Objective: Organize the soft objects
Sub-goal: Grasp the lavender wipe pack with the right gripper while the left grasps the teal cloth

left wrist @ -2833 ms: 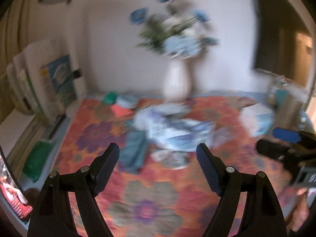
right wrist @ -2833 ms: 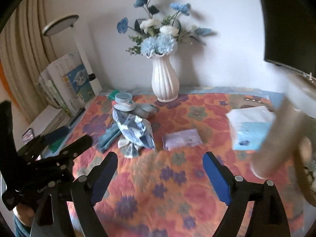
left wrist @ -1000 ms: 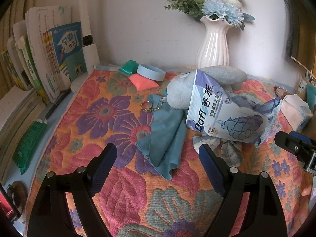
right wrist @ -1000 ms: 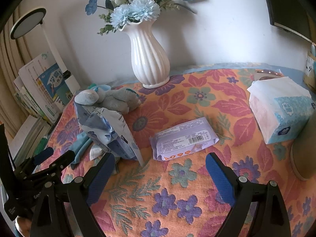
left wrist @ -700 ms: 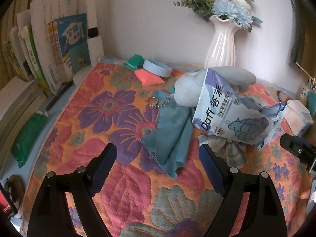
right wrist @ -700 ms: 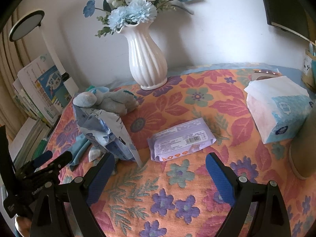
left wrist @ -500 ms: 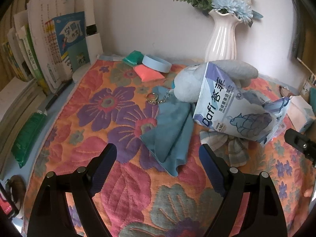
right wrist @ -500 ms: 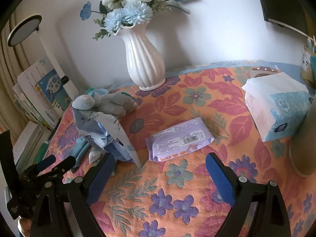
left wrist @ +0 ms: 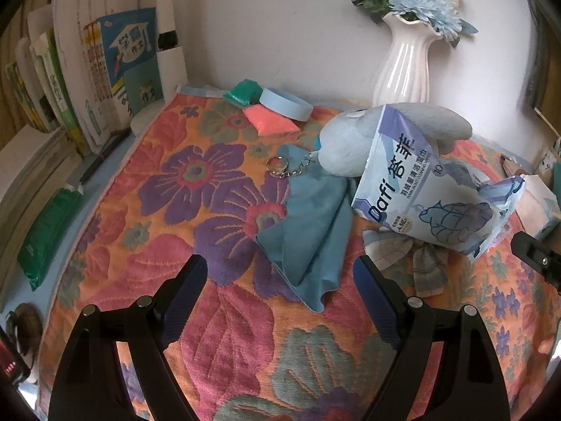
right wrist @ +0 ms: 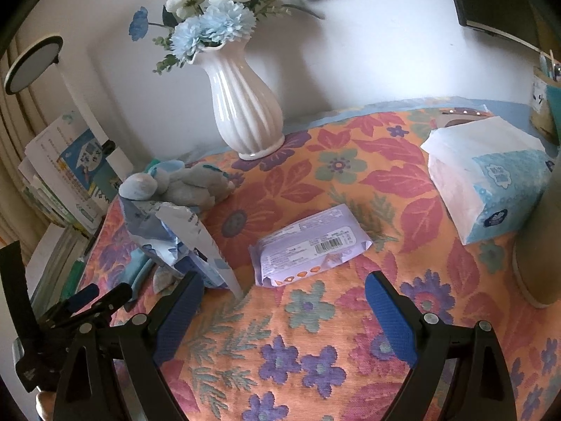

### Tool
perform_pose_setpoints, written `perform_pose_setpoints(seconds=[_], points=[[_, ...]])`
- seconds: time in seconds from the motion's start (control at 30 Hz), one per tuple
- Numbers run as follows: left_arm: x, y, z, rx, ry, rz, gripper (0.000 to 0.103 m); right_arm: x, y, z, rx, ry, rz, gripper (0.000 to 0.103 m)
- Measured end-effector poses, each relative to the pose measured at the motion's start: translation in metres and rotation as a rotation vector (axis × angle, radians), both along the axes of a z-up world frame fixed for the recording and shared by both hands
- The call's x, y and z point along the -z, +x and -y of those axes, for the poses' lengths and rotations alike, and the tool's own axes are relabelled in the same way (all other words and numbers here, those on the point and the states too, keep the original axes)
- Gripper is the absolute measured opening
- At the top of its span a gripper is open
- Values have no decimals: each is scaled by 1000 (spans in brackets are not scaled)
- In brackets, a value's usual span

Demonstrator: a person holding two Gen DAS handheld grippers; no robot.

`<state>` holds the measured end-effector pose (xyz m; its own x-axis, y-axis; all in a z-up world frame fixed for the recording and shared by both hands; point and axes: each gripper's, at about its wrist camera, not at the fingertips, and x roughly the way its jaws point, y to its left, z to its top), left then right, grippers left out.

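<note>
My left gripper (left wrist: 280, 280) is open and empty, low over the flowered cloth, just short of a folded teal cloth (left wrist: 308, 224). Behind that lie a grey-blue plush toy (left wrist: 350, 140) with a keyring, a blue-and-white wipes bag (left wrist: 427, 189) leaning on it, and a checked cloth (left wrist: 413, 256) under the bag. My right gripper (right wrist: 284, 301) is open and empty, facing a purple wipes pack (right wrist: 308, 245). The plush (right wrist: 182, 186) and the bag (right wrist: 175, 235) lie to its left. A tissue pack (right wrist: 491, 182) sits at the right.
A white vase (right wrist: 245, 105) of flowers stands at the back by the wall. Books (left wrist: 87, 70) stand at the left edge. A coral pouch (left wrist: 270, 122), a blue ring (left wrist: 285, 107) and a green packet (left wrist: 242, 93) lie at the back left. A tan cylinder (right wrist: 540, 245) stands far right.
Both grippers have come down and closer to the table, still open. The left one has edged nearer the teal cloth. No object has moved.
</note>
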<state>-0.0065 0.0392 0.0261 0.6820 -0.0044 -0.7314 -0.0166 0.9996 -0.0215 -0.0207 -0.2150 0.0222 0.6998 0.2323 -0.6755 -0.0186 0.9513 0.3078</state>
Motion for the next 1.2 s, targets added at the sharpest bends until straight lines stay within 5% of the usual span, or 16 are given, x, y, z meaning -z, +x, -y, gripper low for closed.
perform_pose_setpoints(seconds=[0.27, 0.53, 0.67, 0.77, 0.83, 0.93, 1.07, 1.2], points=[[4, 6, -8, -17, -47, -32, 84, 7, 10, 8, 115, -29, -104, 92], [3, 18, -11, 16, -68, -148, 84, 12, 42, 17, 198, 173, -295, 83], [1, 39, -4, 73, -26, -201, 83, 9, 66, 2, 234, 107, -300, 83], [9, 53, 7, 104, 20, -202, 71, 10, 81, -8, 253, 6, -294, 73], [11, 56, 15, 113, 50, -184, 42, 10, 85, -17, 236, -98, -279, 55], [8, 49, 27, 164, 48, -141, 11, 12, 82, -23, 191, -199, -252, 44], [2, 33, 30, 199, 57, -104, 8, 10, 61, -20, 113, -233, -230, 39], [-6, 5, 16, 274, -74, -92, 8, 10, 26, -16, 15, -269, -190, 38]])
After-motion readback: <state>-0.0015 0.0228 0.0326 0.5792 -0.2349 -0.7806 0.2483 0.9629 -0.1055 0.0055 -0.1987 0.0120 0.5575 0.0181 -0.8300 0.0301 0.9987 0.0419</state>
